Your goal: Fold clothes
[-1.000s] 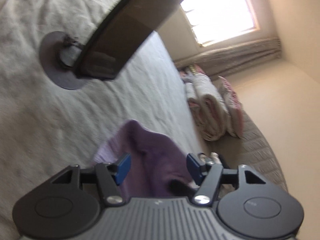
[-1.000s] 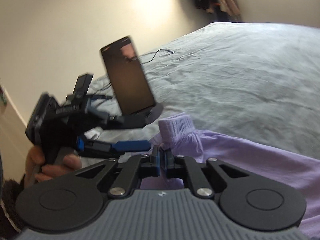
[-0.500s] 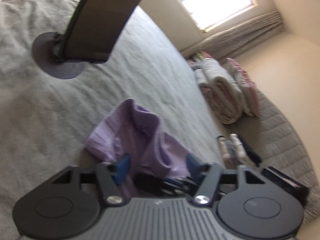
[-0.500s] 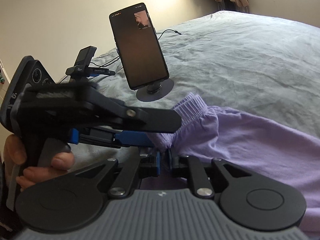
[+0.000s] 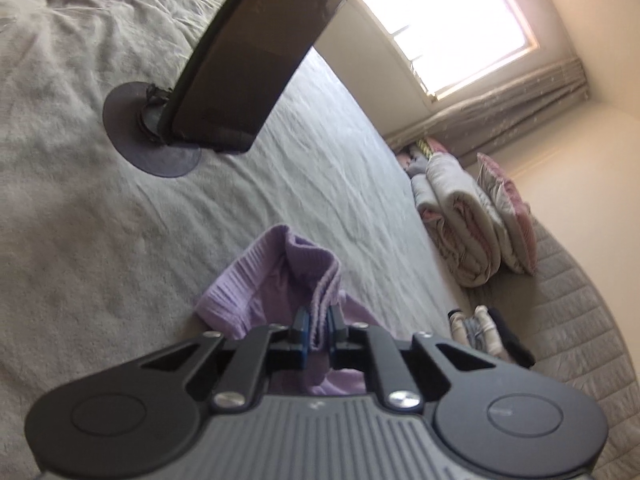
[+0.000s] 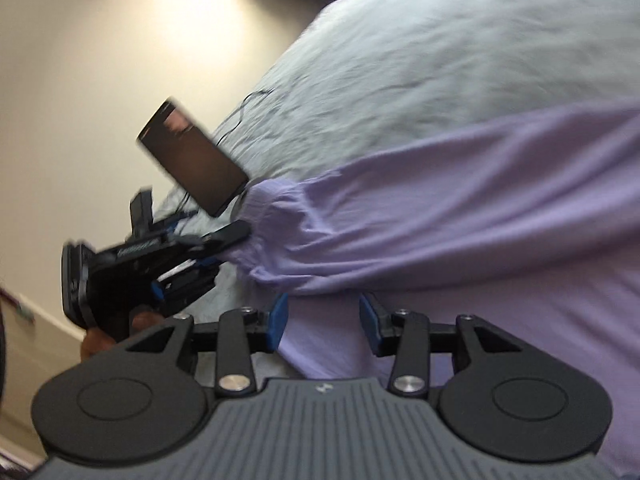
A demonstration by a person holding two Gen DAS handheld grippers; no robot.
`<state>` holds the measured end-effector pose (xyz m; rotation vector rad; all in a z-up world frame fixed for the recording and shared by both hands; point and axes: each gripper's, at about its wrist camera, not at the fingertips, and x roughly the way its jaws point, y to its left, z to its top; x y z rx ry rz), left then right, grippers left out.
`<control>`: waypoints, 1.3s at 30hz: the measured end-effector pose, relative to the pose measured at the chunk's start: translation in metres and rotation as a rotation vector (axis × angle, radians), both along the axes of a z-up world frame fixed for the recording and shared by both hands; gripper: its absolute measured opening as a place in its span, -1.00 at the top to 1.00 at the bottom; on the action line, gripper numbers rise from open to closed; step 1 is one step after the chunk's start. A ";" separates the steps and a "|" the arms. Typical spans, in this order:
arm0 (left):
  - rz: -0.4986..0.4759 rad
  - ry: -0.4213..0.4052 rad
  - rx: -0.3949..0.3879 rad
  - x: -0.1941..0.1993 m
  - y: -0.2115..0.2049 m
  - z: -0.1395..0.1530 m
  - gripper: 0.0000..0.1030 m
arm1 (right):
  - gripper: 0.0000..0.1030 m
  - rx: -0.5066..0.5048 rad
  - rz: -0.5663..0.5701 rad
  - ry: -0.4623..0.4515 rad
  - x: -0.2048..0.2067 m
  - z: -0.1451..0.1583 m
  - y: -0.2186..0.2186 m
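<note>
Phone (image 5: pixel 256 52) on stand, rolled blankets (image 5: pixel 460 224)

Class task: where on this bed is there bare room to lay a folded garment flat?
Bare sheet lies between the phone stand and the rolled blankets. It is crowded around the lilac garment and clutter beside it.

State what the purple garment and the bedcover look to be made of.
Lilac purple garment: soft matte knit, probably cotton jersey; its cuff is ribbed and it drapes in loose folds.
Pale grey bedcover: matte woven fabric, likely cotton; fine creases, no sheen.
</note>
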<state>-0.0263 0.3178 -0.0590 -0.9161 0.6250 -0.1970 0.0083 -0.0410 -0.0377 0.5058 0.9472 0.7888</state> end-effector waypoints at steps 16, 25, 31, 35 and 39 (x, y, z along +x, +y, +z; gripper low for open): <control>0.080 0.037 -0.005 -0.005 0.007 0.001 0.86 | 0.50 0.311 -0.443 0.206 0.028 -0.026 -0.078; 0.086 0.024 -0.017 -0.006 0.009 0.004 0.86 | 0.27 0.291 -0.466 0.350 0.000 -0.018 -0.097; 0.090 0.022 0.009 -0.009 0.006 0.006 0.87 | 0.31 0.274 -0.498 0.312 0.008 -0.017 -0.095; 0.098 0.034 0.030 -0.008 0.006 0.006 0.87 | 0.41 0.261 -0.544 0.250 0.022 -0.018 -0.097; 0.107 0.049 0.037 -0.004 0.007 0.004 0.87 | 0.49 0.297 -0.611 0.190 0.033 -0.020 -0.106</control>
